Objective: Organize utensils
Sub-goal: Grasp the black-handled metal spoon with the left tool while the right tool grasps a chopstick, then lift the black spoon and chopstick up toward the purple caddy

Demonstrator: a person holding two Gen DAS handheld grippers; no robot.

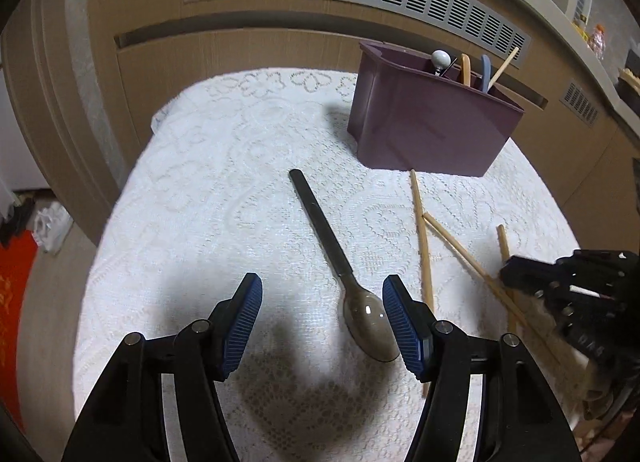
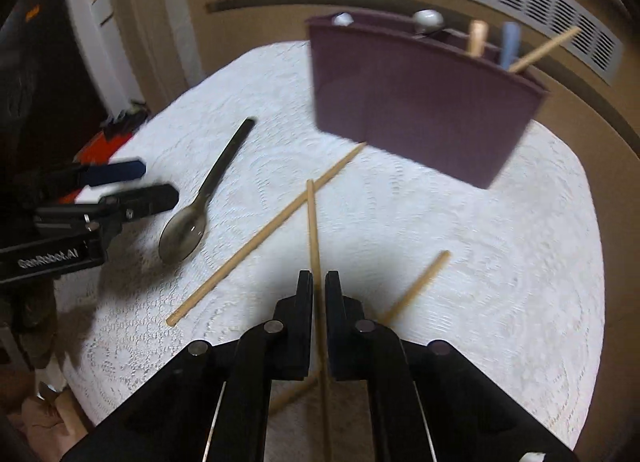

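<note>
- Steel spoon (image 1: 352, 286) lies on the lace cloth (image 1: 208, 189) between the spread fingers of the left gripper (image 1: 322, 322), not yet grasped.
- Right gripper (image 2: 319, 294) clamps one chopstick (image 2: 314, 238); two chopsticks (image 2: 264, 236) remain loose.
- Purple holder (image 2: 416, 101) already carries several utensils.

One dark metal spoon (image 1: 340, 262) lies loose; three loose wooden chopsticks (image 2: 264, 234); one purple plastic holder (image 1: 428, 125) containing five upright utensils (image 1: 466, 67).

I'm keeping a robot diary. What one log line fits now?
left gripper: open, by spoon | right gripper: shut on chopstick | purple bin: holds utensils
</note>
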